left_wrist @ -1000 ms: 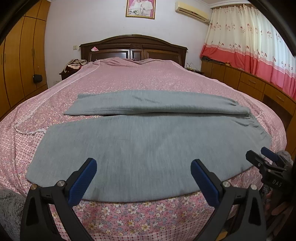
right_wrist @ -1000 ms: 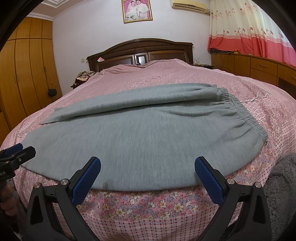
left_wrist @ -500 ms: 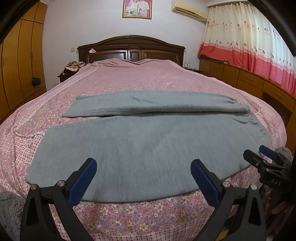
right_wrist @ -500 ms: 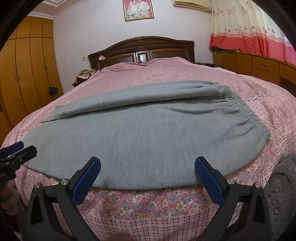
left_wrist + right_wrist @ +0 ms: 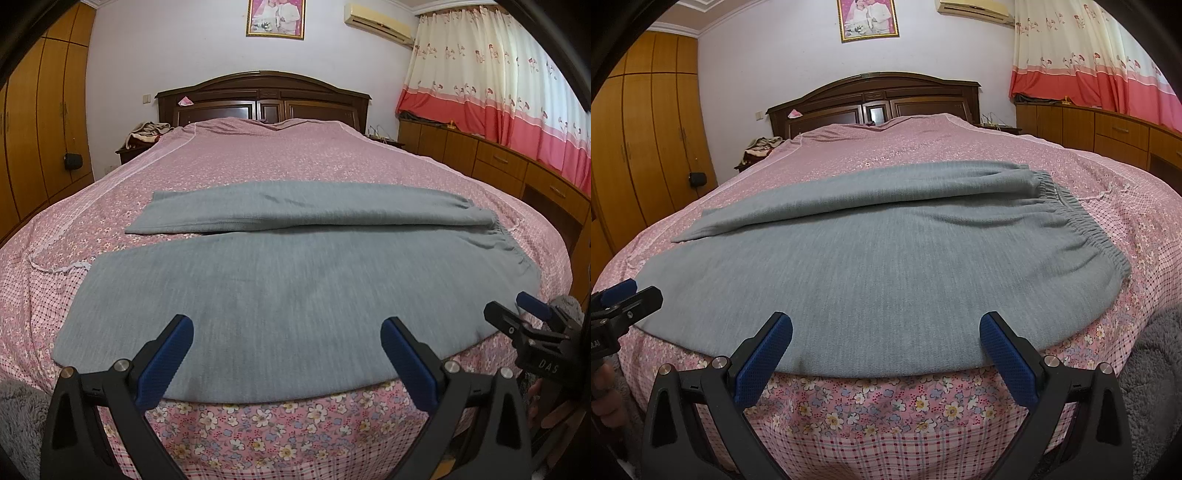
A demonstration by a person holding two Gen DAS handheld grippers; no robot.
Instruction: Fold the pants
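Grey knit pants (image 5: 295, 295) are lying spread across the foot of the bed (image 5: 258, 435), right ahead of both grippers. Nearest me, the left gripper (image 5: 286, 354) is hanging wide open with nothing in it, just short of the near leg's long edge. Same deal with the right gripper (image 5: 886, 350), gaping and empty, aiming at the stretch closer to the elastic waistband (image 5: 1086, 229) off to its right. Farther out, the second leg (image 5: 303, 210) is lying alongside the near one. I'm guessing this fabric is soft, light and floppy, so pinching the near edge at two spread points seems smartest, or it'll be sagging in the middle.
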